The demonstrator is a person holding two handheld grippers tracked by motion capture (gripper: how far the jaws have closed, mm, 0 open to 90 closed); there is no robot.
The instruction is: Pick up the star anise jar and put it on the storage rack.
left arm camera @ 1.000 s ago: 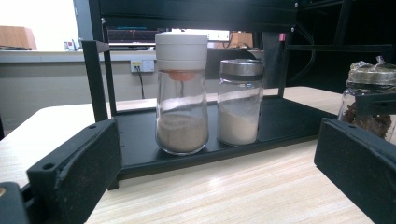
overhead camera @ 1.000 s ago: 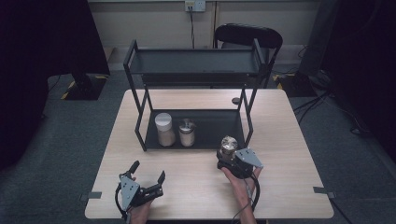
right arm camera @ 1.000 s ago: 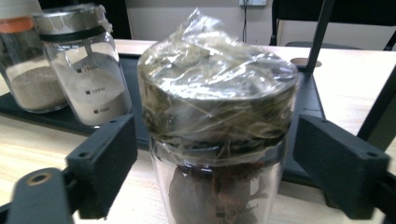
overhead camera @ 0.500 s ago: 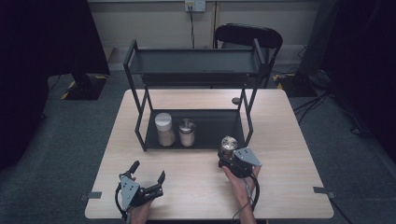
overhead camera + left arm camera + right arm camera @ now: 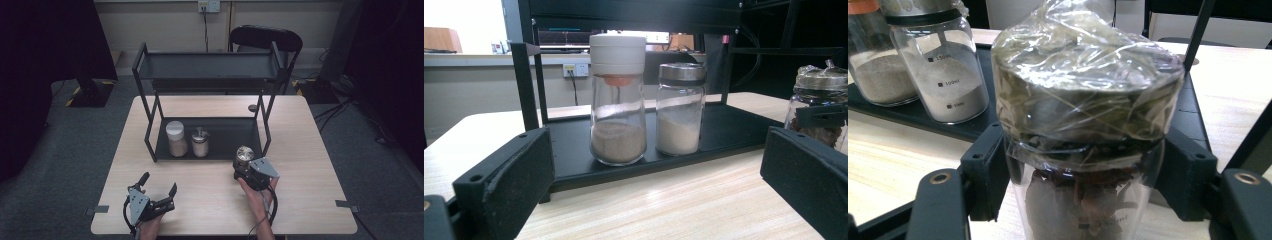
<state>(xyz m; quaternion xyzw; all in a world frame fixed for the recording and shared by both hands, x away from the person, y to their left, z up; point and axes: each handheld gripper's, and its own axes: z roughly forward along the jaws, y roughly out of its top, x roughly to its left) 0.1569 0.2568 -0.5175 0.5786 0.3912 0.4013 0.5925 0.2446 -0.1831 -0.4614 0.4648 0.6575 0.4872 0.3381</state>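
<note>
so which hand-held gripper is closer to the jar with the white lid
Left, but only slightly, judged from the high view. The left hand-held gripper sits at the table's near edge, jaws open toward the white-lidded jar. The right hand-held gripper is off to the jar's right, clamped on the plastic-wrapped jar.

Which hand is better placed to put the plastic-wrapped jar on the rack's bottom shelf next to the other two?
The right. Its claw is already shut on the wrapped jar, just in front of the shelf. The left claw stands open with nothing between its jaws, farther back near the table's edge.
</note>
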